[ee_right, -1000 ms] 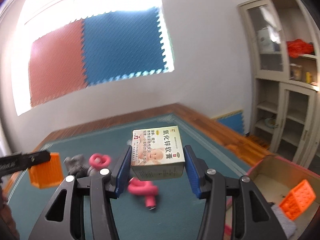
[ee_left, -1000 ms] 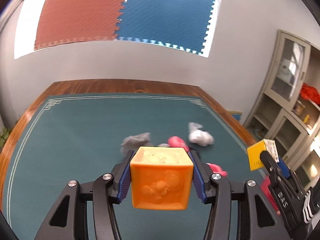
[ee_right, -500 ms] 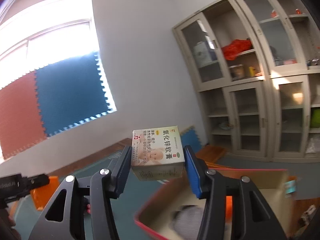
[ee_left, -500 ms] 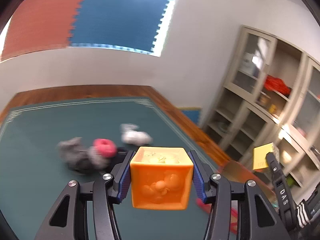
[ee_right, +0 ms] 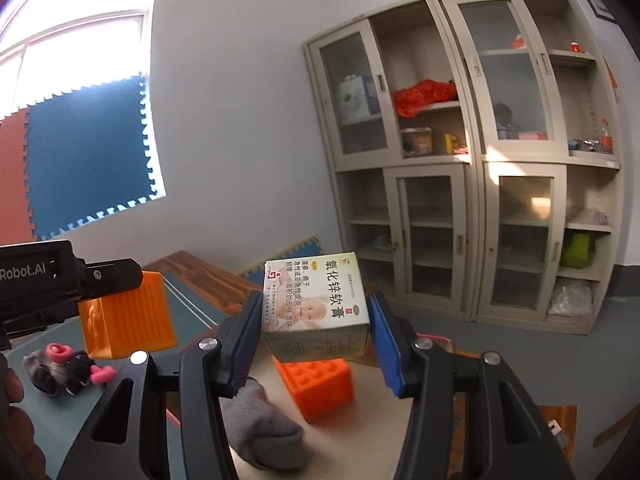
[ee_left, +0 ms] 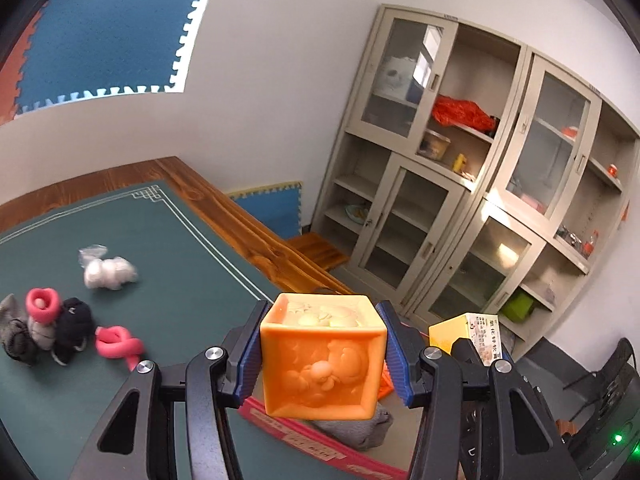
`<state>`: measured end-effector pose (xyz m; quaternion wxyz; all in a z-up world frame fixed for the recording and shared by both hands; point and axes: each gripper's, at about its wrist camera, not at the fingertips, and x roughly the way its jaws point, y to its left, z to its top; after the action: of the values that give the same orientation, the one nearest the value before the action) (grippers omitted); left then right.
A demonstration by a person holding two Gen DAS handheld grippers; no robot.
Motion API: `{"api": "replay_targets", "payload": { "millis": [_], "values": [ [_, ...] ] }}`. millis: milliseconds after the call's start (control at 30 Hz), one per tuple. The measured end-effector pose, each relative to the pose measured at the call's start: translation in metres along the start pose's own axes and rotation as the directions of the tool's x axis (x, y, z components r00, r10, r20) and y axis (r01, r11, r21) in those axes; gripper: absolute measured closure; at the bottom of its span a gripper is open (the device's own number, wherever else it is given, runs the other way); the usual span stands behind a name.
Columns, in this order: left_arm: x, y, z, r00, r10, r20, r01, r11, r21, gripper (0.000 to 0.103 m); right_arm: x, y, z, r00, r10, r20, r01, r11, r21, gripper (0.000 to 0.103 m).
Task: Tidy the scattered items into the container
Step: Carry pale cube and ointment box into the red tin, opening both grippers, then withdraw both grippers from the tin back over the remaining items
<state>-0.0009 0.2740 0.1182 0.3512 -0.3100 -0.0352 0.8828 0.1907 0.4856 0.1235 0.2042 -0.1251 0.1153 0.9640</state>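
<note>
Left gripper [ee_left: 323,354] pinches an orange embossed cube [ee_left: 322,356] between its blue pads [ee_left: 249,354], both pads flat against the cube's sides, cube upright with its open relief face upward. It is held in the air over the near edge of the container [ee_left: 320,446], a cardboard box with a pink-red rim; a grey sock [ee_left: 356,430] lies inside, just below the cube. Right gripper [ee_right: 312,334] carries a small medicine carton [ee_right: 316,312] printed with Chinese text and a baby's picture; the left pad touches the carton's side, while on the right a slim gap shows between pad and carton, so the grip looks loose and the carton sits slightly tilted. Its jaws are parted only a little wider than the carton. The carton hangs above the container's interior [ee_right: 384,416], where an orange perforated block [ee_right: 320,386] and the grey sock [ee_right: 260,424] rest on the bottom. On the green table mat [ee_left: 160,248], well apart from the container: a white bundle [ee_left: 108,272], a pink ring [ee_left: 42,304], a pink twisted loop [ee_left: 118,346], a black sock [ee_left: 72,328] and grey socks [ee_left: 16,334], the dark pieces and pink ring clustered and touching.
</note>
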Motion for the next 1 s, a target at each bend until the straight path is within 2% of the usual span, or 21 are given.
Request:
{"api": "replay_targets", "payload": {
  "millis": [100, 200, 267, 300, 333, 467, 567, 700, 833, 1000],
  "values": [
    [0.010, 0.000, -0.003, 1.000, 0.003, -0.027, -0.003, 1.000, 0.002, 0.048, 0.003, -0.007, -0.002, 1.000, -0.022, -0.012, 0.022, 1.000, 0.012, 0.044],
    [0.021, 0.002, -0.006, 0.997, -0.021, -0.073, 0.020, 1.000, -0.009, 0.047, 0.004, -0.011, -0.003, 1.000, -0.020, -0.021, 0.020, 0.999, 0.031, 0.038],
    [0.023, 0.003, -0.007, 0.996, -0.039, -0.085, 0.038, 0.999, -0.014, 0.037, 0.003, -0.011, -0.003, 1.000, -0.022, -0.021, 0.022, 0.999, 0.031, 0.034],
    [0.022, 0.003, -0.007, 0.996, -0.041, -0.081, 0.040, 0.999, -0.016, 0.025, 0.003, -0.010, -0.003, 1.000, -0.022, -0.020, 0.023, 0.999, 0.031, 0.034],
    [0.020, 0.003, -0.006, 0.997, -0.037, -0.071, 0.036, 0.999, -0.017, 0.020, 0.003, -0.010, -0.003, 1.000, -0.021, -0.019, 0.021, 0.999, 0.032, 0.032],
    [0.012, 0.010, -0.002, 0.999, -0.020, -0.043, 0.019, 0.999, -0.035, 0.019, 0.002, -0.009, 0.000, 1.000, -0.013, -0.009, 0.014, 0.999, 0.038, 0.026],
    [0.008, 0.025, 0.002, 0.999, 0.025, -0.034, -0.028, 0.997, -0.070, 0.019, 0.000, -0.005, 0.001, 1.000, 0.006, -0.003, -0.006, 0.999, 0.039, 0.025],
    [-0.001, 0.056, 0.007, 0.995, 0.097, -0.025, -0.099, 0.986, -0.131, 0.018, -0.003, 0.008, 0.005, 0.997, 0.076, 0.000, -0.076, 0.997, 0.026, 0.023],
    [-0.015, 0.095, 0.013, 0.989, 0.147, -0.018, -0.147, 0.964, -0.220, 0.017, -0.002, 0.031, 0.005, 0.984, 0.175, -0.032, -0.175, 0.985, -0.001, 0.021],
    [-0.042, 0.139, 0.014, 0.972, 0.234, 0.005, -0.223, 0.934, -0.280, 0.017, 0.007, 0.074, 0.010, 0.946, 0.312, -0.092, -0.316, 0.948, -0.032, 0.020]
  ]
}}
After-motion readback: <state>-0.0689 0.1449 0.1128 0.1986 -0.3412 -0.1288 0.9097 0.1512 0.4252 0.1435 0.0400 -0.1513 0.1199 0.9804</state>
